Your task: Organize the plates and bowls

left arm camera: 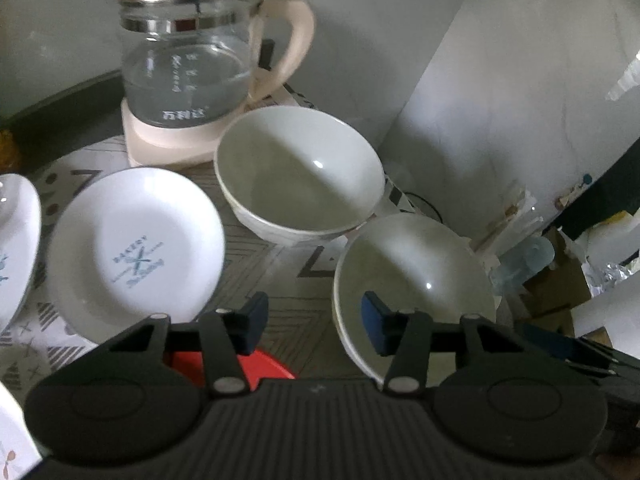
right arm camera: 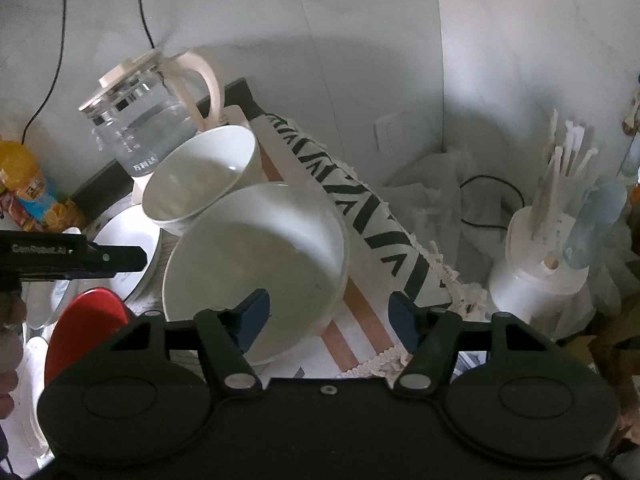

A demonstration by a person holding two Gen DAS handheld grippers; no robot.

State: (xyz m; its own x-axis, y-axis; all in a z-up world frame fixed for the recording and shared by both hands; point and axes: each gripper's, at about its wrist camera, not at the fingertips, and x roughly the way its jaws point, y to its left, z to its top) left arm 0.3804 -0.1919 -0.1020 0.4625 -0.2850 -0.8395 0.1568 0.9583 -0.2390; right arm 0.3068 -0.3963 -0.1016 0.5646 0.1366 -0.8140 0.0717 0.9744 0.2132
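Observation:
Two white bowls stand rim to rim on a patterned cloth: a near bowl (left arm camera: 416,268) (right arm camera: 256,256) and a far bowl (left arm camera: 296,172) (right arm camera: 200,172). My left gripper (left arm camera: 316,324) is open and straddles the near bowl's left rim, with one blue pad inside the bowl and one outside; neither pad presses on the rim. My right gripper (right arm camera: 328,320) is open over the same bowl's right rim, its left pad inside and its right pad beyond the rim. A white plate with blue print (left arm camera: 136,252) lies to the left, beside another plate (left arm camera: 16,240). Something red (left arm camera: 224,364) (right arm camera: 88,320) lies under the left gripper.
A glass kettle with a cream lid and base (left arm camera: 188,64) (right arm camera: 148,128) stands behind the bowls against the wall. The cloth's fringed edge (right arm camera: 400,240) marks the table's right side. Beyond it stands a white holder with sticks (right arm camera: 536,264). An orange bottle (right arm camera: 20,172) is at far left.

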